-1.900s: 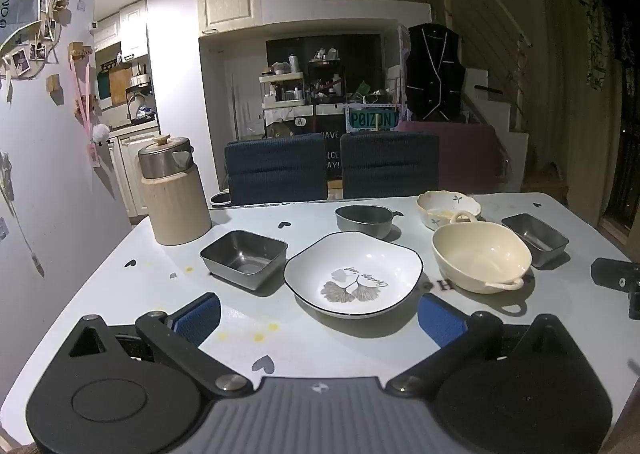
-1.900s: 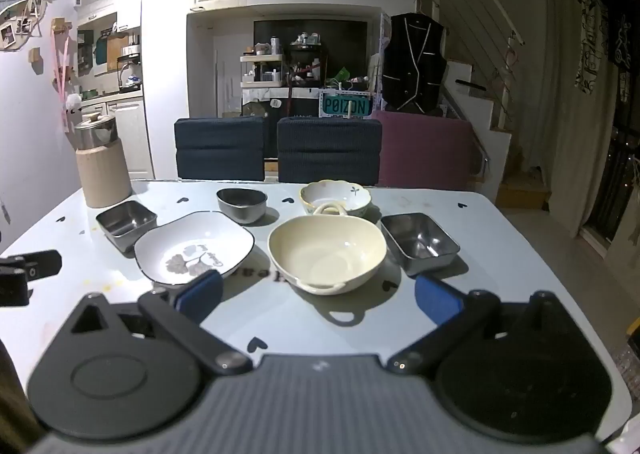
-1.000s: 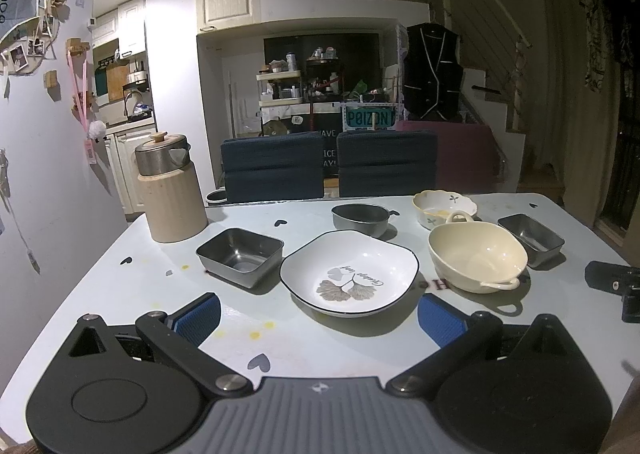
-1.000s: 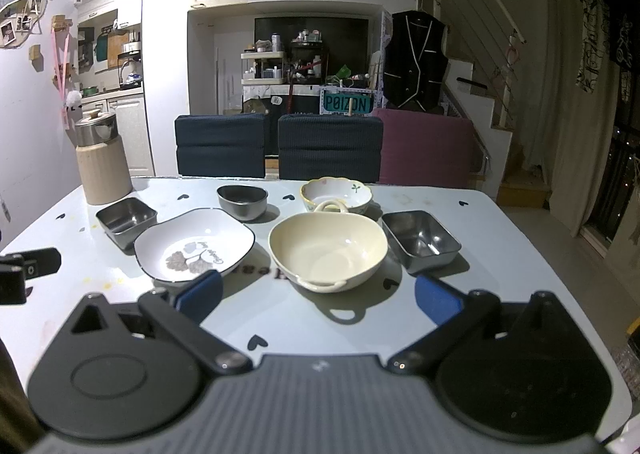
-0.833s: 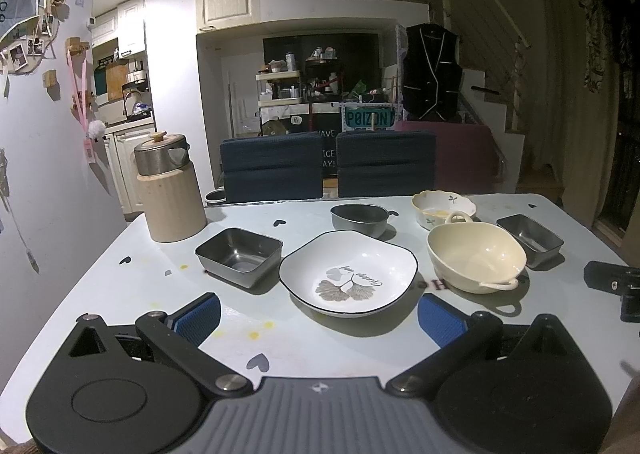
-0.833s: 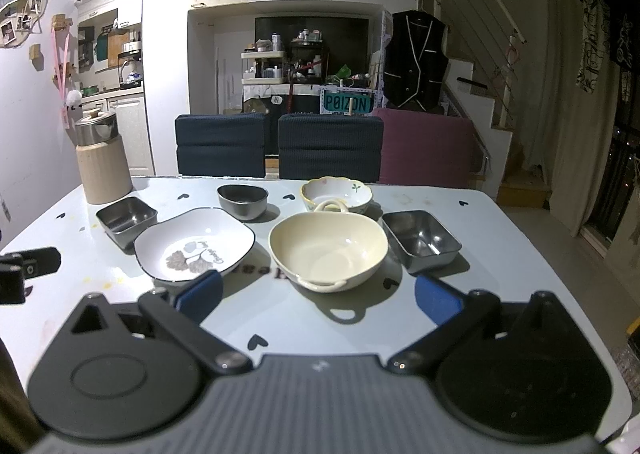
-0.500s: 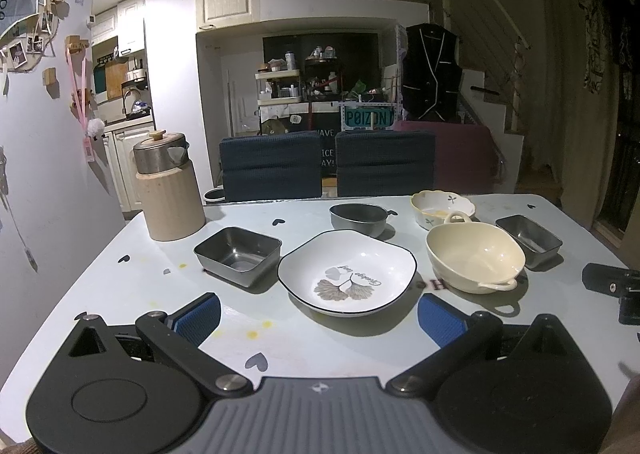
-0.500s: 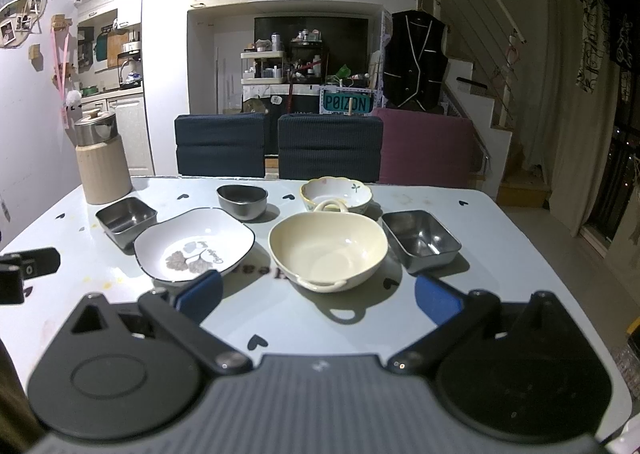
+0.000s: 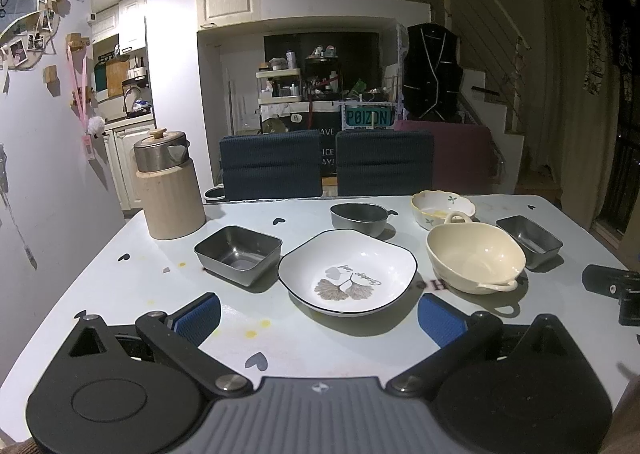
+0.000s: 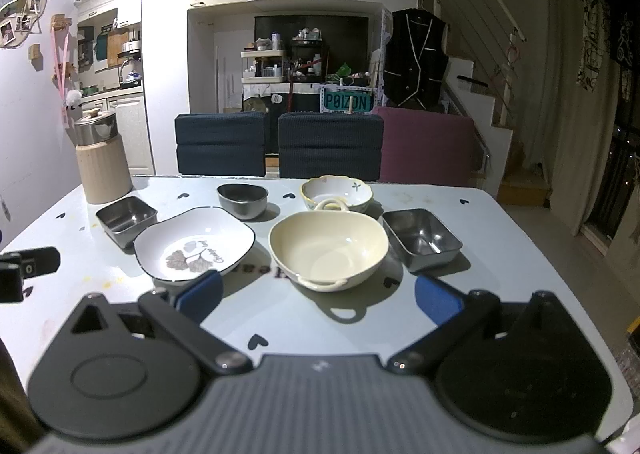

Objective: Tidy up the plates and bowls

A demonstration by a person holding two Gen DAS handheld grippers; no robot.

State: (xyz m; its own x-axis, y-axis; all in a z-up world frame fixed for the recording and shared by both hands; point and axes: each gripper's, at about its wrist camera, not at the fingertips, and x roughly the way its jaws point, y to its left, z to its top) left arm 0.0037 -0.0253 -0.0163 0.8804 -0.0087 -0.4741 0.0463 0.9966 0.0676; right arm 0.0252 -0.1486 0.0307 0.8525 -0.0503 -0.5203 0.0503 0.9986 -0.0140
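A pale blue tabletop [image 9: 120, 286] dotted with dark hearts carries, by size, a white square plate with a black rim and leaf print [image 9: 347, 272] at centre, a cream two-handled ceramic bowl [image 10: 329, 248] just right of it, and two rectangular steel trays [image 9: 238, 249] [image 10: 421, 238] at either end. Behind sit a small round steel bowl [image 10: 242, 199] and a small scalloped white bowl [image 10: 337, 193]. The left hand-held gripper [image 9: 319, 314] and right hand-held gripper [image 10: 319, 294] both hover with fingers spread wide, holding nothing.

Black left gripper [image 9: 319, 313], blue pads [image 9: 199, 312], silver screws, ribbed grey base
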